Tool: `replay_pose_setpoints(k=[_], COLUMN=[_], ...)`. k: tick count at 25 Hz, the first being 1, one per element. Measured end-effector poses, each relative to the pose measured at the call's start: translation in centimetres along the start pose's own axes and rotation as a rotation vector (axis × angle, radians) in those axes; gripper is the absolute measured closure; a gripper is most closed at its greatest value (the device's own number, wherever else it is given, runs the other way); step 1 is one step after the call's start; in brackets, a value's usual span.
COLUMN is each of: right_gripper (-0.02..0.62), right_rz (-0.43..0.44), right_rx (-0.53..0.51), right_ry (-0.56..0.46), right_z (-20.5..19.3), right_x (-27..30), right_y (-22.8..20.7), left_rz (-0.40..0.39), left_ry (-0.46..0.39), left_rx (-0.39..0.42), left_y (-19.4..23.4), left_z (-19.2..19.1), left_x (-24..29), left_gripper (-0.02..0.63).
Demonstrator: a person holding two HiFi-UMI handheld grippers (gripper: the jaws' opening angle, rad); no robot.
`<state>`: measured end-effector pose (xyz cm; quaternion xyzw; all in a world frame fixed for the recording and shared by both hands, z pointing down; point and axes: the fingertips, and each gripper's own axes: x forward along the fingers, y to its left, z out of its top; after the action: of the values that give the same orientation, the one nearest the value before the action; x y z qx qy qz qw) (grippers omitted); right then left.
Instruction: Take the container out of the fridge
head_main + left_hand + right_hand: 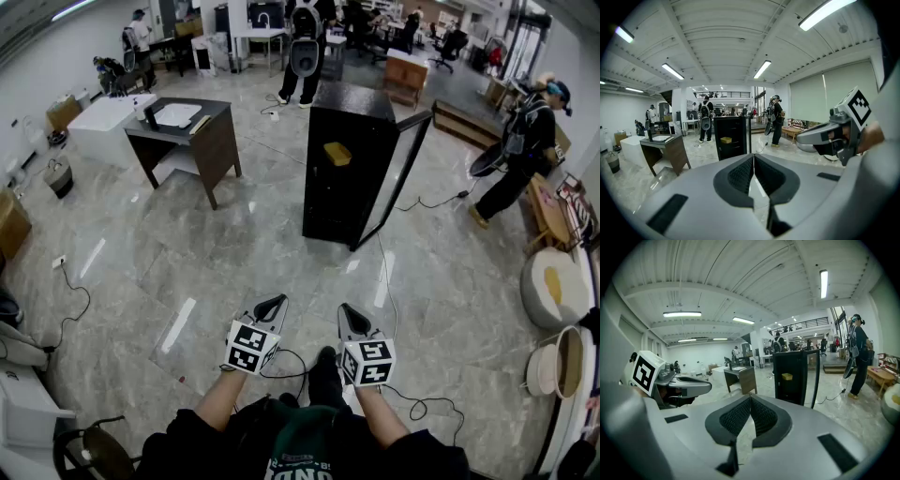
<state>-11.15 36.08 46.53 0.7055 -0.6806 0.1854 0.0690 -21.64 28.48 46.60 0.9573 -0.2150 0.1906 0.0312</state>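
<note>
A black fridge point(349, 164) stands on the floor well ahead, its glass door point(394, 183) swung open to the right. Inside it on a shelf sits a yellow container point(337, 154), also visible in the left gripper view point(725, 139) and the right gripper view point(787, 377). My left gripper point(277, 302) and right gripper point(345, 310) are held side by side low in the head view, far short of the fridge. Both are shut with nothing between the jaws: the left's tips point(753, 156) meet, and so do the right's point(750, 398).
A dark wooden desk point(187, 131) stands to the left of the fridge. Cables point(394, 281) trail across the marble floor from the fridge toward me. People stand behind the fridge point(305, 47) and at the right point(520, 141). Round tubs point(553, 291) sit at the right edge.
</note>
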Motion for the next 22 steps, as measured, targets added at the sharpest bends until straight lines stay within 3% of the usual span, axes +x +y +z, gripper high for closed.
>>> replay_pose_setpoints(k=[9, 22], right_gripper=[0.558, 0.558], right_rz=[-0.031, -0.037], right_rx=[-0.038, -0.046], right_ry=[-0.104, -0.059], right_z=[1.8, 1.0], right_x=[0.4, 1.2], right_y=[-1.0, -0.1], left_rz=[-0.011, -0.029], left_ry=[-0.01, -0.001], left_rx=[0.011, 0.004], left_y=[1.0, 1.2], left_z=[0.8, 0.3], left_x=[1.1, 0.9], left_gripper=[0.592, 0.592])
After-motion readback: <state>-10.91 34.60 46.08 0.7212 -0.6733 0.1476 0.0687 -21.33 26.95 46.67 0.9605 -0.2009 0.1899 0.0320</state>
